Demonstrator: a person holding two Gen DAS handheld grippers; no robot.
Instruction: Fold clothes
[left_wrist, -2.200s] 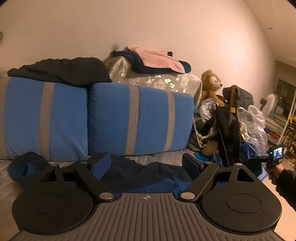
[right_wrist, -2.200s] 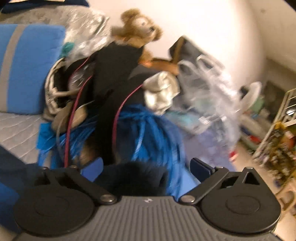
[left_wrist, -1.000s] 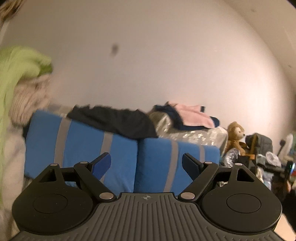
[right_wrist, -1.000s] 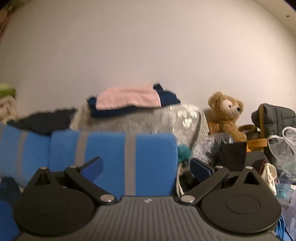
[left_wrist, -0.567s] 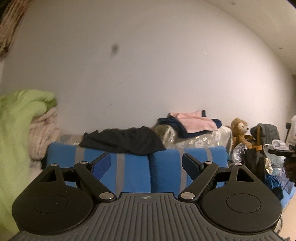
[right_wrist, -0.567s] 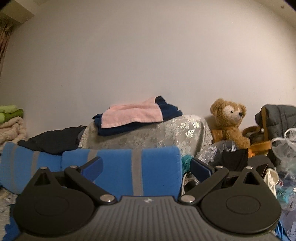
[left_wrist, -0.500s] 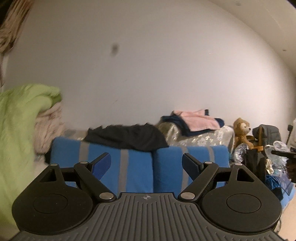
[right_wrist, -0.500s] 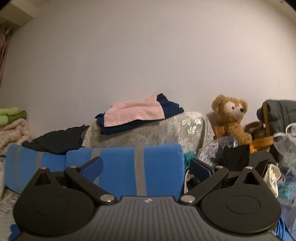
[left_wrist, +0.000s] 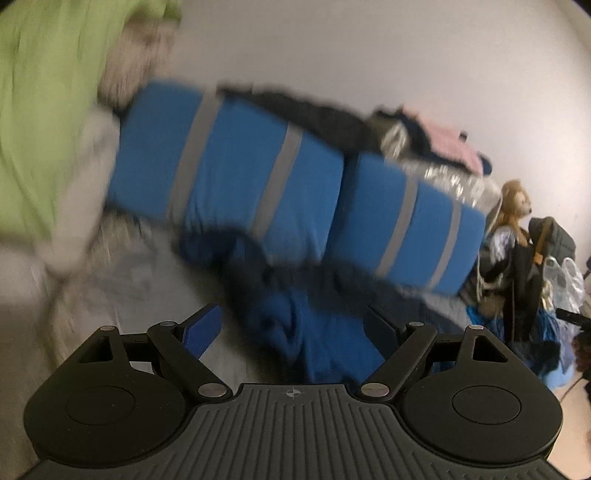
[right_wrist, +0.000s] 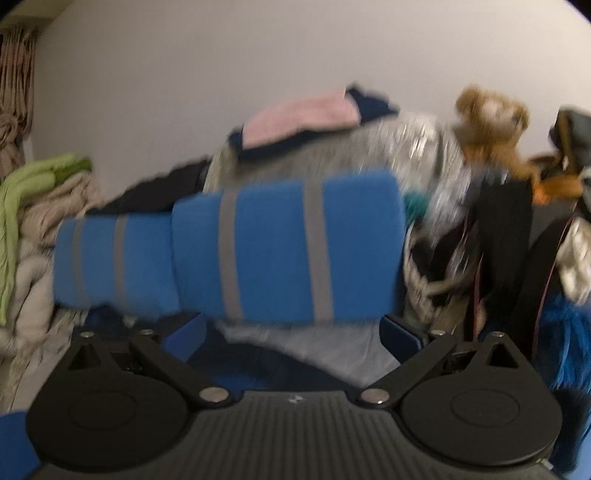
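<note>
A crumpled blue and dark navy garment (left_wrist: 295, 317) lies on the grey quilted bed (left_wrist: 147, 295) in front of two blue cushions. My left gripper (left_wrist: 291, 328) hovers open above its near part, with nothing between the fingers. In the right wrist view the same garment (right_wrist: 266, 365) shows as a dark blue fold just ahead of my right gripper (right_wrist: 291, 336), which also stands open and holds nothing. Both views are blurred by motion.
Two blue cushions with grey stripes (left_wrist: 258, 184) (right_wrist: 288, 247) lean against the wall. Black, pink and navy clothes (right_wrist: 303, 114) lie on top behind them. A green and beige blanket pile (left_wrist: 48, 110) stands at the left. A teddy bear (right_wrist: 487, 125), bags and clutter (left_wrist: 535, 266) crowd the right.
Both grippers have dropped and tipped downward from facing the wall to facing the bed. The blue garment has come into view under them. Both stay open.
</note>
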